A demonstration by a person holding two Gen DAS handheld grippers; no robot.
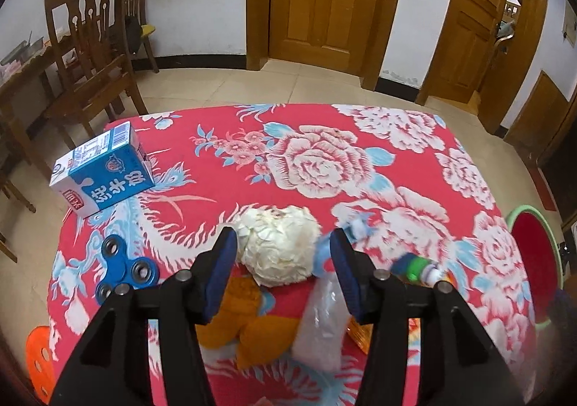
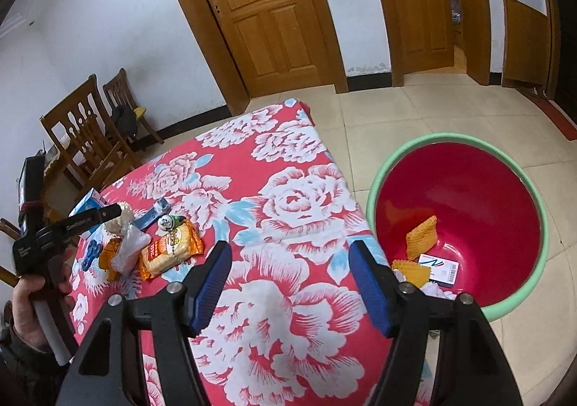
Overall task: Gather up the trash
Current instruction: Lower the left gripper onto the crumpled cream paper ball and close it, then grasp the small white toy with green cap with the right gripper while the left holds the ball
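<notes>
In the left wrist view my left gripper (image 1: 283,243) is open, its blue pads on either side of a crumpled white paper ball (image 1: 279,249) on the red flowered tablecloth (image 1: 324,160). Orange peel (image 1: 245,319) and a clear plastic bag (image 1: 321,319) lie under the jaws. In the right wrist view my right gripper (image 2: 288,258) is open and empty above the cloth, beside a red basin with a green rim (image 2: 458,218) on the floor. The basin holds orange wrappers (image 2: 422,232) and a white card (image 2: 438,267). An orange cracker packet (image 2: 169,250) lies near the left gripper (image 2: 108,214).
A blue milk carton (image 1: 104,167) and a blue fidget spinner (image 1: 126,269) lie at the table's left. A small green-capped bottle (image 1: 418,267) and a blue strap (image 2: 155,213) lie by the trash. Wooden chairs (image 1: 90,56) stand at the far left. An orange stool (image 1: 39,359) stands below.
</notes>
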